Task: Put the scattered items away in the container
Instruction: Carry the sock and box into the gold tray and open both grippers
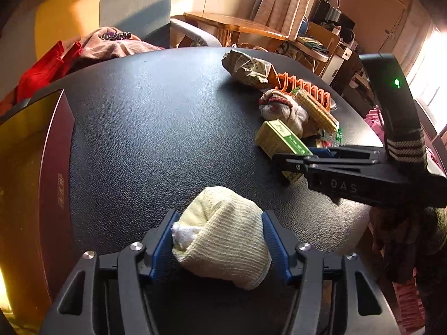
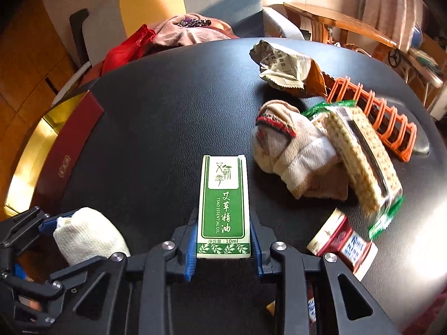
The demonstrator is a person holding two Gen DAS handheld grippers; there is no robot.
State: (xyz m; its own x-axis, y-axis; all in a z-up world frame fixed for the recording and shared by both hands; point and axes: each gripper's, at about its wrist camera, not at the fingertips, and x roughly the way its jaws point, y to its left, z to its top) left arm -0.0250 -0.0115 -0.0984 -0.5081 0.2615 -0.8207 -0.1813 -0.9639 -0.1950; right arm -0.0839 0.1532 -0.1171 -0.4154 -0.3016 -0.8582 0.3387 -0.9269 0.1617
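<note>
A rolled cream sock point(image 1: 223, 240) sits between the blue pads of my left gripper point(image 1: 218, 223), which is shut on it just above the black table point(image 1: 167, 125). My right gripper point(image 2: 223, 223) is shut on a green and white essential oil box point(image 2: 223, 203), its pads pressing both long sides. In the left wrist view the right gripper point(image 1: 293, 162) reaches in from the right with that box point(image 1: 276, 139). The left gripper point(image 2: 42, 220) and the sock point(image 2: 86, 237) appear at the lower left of the right wrist view. A dark red container point(image 1: 53, 167) with a gold inside stands at the table's left edge.
On the right side of the table lie a crumpled snack bag point(image 2: 287, 67), an orange rack point(image 2: 374, 117), a beige sock with a red stripe point(image 2: 290, 150), a cracker pack point(image 2: 360, 162) and a small red and white packet point(image 2: 343, 240). Clothes point(image 2: 178, 33) are heaped beyond the far edge.
</note>
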